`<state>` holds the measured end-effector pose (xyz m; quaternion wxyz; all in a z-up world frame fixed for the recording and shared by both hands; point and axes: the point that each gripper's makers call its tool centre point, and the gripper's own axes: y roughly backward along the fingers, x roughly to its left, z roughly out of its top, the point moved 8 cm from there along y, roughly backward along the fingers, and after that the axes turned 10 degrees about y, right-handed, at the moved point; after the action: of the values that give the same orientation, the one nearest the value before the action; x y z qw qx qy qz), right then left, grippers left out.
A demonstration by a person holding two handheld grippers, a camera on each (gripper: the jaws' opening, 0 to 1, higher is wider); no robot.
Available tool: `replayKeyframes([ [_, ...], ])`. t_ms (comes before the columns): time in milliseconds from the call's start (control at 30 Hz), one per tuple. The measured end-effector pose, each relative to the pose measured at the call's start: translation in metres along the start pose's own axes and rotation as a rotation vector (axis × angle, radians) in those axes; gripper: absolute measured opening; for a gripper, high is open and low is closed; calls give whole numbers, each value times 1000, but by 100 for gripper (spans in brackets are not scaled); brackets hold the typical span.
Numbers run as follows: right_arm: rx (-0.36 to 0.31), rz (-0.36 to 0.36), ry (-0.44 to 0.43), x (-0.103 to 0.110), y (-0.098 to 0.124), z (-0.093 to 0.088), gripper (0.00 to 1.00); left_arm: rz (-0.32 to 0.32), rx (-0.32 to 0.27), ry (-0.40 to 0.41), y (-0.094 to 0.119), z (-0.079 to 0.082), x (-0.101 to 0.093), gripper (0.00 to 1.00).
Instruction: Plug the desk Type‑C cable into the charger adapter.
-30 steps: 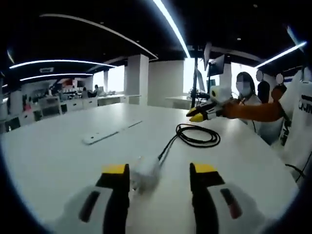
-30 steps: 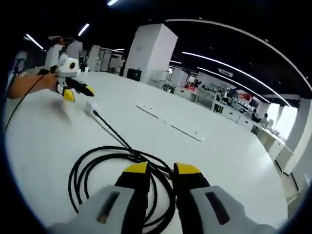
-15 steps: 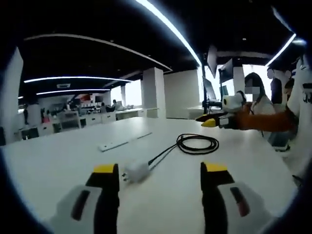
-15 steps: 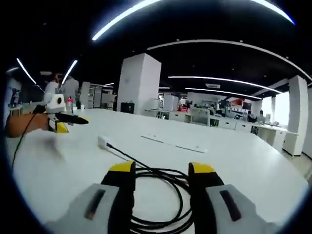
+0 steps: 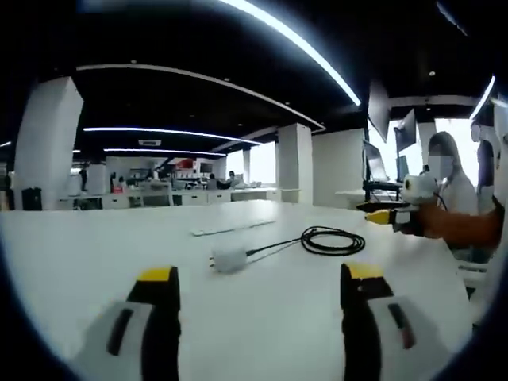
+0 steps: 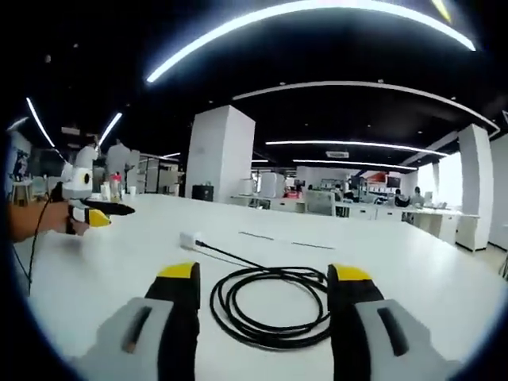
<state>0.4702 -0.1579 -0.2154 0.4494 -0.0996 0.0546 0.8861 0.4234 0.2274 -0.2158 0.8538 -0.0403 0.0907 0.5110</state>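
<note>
Left gripper (image 5: 259, 279): we hold it low over the white desk (image 5: 95, 262), jaws spread wide, nothing between them.
Right gripper (image 6: 265, 278): we hold it the same way, jaws spread and empty, the coil just ahead of the gap.
Adapter (image 5: 228, 258): a small white block lying flat on the desk, ahead of the left gripper and a little left of its midline; prongs point left in that view.
Cable (image 6: 270, 305): a black loop on the desk right before the right gripper; one strand runs on to the adapter (image 6: 189, 239) and appears already to meet it, though we cannot tell if it is seated.
Long axis: adapter and strand lie crosswise to the left gripper's line of approach.
Nearer hand: we judge the left nearer the adapter, the right nearer the coil.
Other gripper: the right one shows at the far right of the left gripper view (image 5: 386, 215).
</note>
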Motion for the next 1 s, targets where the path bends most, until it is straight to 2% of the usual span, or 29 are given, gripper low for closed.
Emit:
replayKeyframes([
  [133, -16, -16, -22, 7, 8, 2, 72, 19, -37, -35, 14, 2, -13, 86],
  [233, -31, -32, -38, 16, 15, 4, 76, 28, -49, -29, 22, 1, -21, 88],
  [400, -34, -29, -62, 27, 23, 4, 82, 48, -25, -9, 31, -3, -33, 94],
  [600, -53, -48, -49, 36, 34, 9, 88, 90, -74, -1, 44, -3, -42, 96],
  [767, -59, -49, -61, 44, 40, 12, 93, 124, -94, 17, 55, -3, -46, 98],
  [1000, -71, -52, -84, 51, 45, 11, 100, 136, -108, 50, 67, -4, -49, 100],
])
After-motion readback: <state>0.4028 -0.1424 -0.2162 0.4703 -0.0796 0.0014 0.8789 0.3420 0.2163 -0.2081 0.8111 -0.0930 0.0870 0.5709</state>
